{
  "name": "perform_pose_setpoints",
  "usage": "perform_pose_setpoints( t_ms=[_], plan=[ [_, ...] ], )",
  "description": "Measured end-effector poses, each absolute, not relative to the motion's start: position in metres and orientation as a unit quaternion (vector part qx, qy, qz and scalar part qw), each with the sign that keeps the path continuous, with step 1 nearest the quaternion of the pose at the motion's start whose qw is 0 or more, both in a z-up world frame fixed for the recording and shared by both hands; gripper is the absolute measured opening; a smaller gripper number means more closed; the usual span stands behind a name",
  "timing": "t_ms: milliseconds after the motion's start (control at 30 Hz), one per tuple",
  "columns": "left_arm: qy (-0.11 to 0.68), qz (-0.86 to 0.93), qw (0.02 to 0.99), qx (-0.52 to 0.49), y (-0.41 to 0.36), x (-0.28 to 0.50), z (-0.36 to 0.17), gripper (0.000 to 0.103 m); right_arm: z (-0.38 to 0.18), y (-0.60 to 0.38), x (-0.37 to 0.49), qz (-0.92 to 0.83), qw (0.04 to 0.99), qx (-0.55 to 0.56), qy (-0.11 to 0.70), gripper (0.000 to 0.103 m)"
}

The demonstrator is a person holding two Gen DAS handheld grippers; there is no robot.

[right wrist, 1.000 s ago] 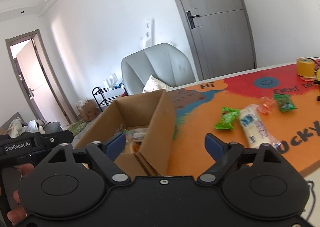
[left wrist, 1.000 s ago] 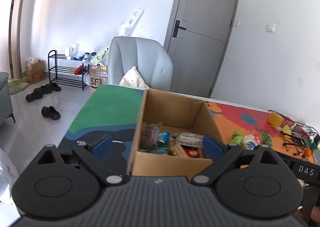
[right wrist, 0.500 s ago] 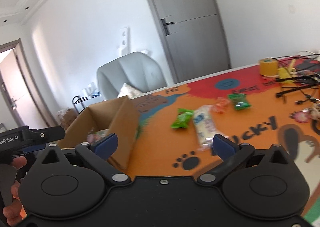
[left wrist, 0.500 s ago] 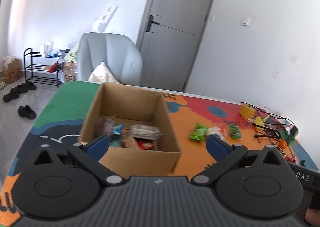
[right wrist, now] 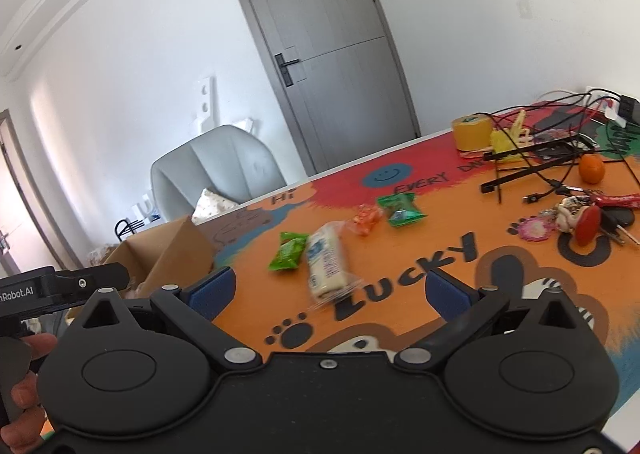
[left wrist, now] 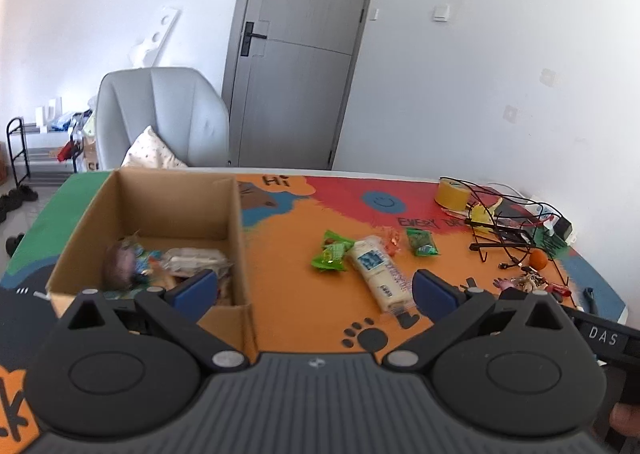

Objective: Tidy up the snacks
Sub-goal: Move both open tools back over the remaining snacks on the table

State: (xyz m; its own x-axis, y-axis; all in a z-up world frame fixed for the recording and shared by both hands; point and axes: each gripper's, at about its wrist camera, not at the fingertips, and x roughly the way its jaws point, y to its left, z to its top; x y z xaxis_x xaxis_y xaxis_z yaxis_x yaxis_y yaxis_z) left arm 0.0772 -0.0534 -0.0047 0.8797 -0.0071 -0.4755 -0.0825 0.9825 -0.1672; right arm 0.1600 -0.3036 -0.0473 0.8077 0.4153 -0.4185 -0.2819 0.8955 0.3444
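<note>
An open cardboard box (left wrist: 236, 213) on the left of the table holds several snack packs (left wrist: 192, 260). On the orange mat lie a long white cracker pack (left wrist: 380, 274) (right wrist: 326, 262), a light green packet (left wrist: 332, 252) (right wrist: 290, 252), a dark green packet (left wrist: 420, 242) (right wrist: 400, 209) and a small orange packet (left wrist: 390, 240) (right wrist: 364, 219). My left gripper (left wrist: 316, 290) is open and empty, above the box's right wall. My right gripper (right wrist: 330, 290) is open and empty, just short of the white pack.
A yellow tape roll (left wrist: 452, 193) (right wrist: 472, 131), tangled black cables (right wrist: 536, 157), an orange fruit (right wrist: 592, 167) and keys (right wrist: 580, 217) crowd the table's right side. A grey chair (left wrist: 160, 117) stands behind the table. The box also shows in the right wrist view (right wrist: 168, 254).
Both grippers have swung to the right, away from the box and toward the loose snacks. Both stay open and empty.
</note>
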Motion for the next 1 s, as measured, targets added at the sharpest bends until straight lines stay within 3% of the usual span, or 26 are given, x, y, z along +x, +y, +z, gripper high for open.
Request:
perform_pose_setpoints(
  t_ms=[167,500,833,1000],
  plan=[
    [0.238,0.001,0.967,-0.087,-0.066,0.098,-0.006,0.103,-0.053,-0.317,0.171,0.175,0.942,0.146,0.247,0.101],
    [0.262,-0.01,0.96,-0.094,-0.087,0.145,-0.026,0.1,-0.068,-0.339,0.201,0.16,0.938,0.16,0.262,0.082],
    [0.302,-0.003,0.948,-0.096,-0.093,0.197,-0.044,0.078,-0.076,-0.342,0.244,0.16,0.929,0.164,0.289,0.079],
    [0.317,0.012,0.943,-0.101,-0.088,0.223,-0.05,0.075,-0.08,-0.336,0.271,0.164,0.925,0.161,0.303,0.078]
  ],
)
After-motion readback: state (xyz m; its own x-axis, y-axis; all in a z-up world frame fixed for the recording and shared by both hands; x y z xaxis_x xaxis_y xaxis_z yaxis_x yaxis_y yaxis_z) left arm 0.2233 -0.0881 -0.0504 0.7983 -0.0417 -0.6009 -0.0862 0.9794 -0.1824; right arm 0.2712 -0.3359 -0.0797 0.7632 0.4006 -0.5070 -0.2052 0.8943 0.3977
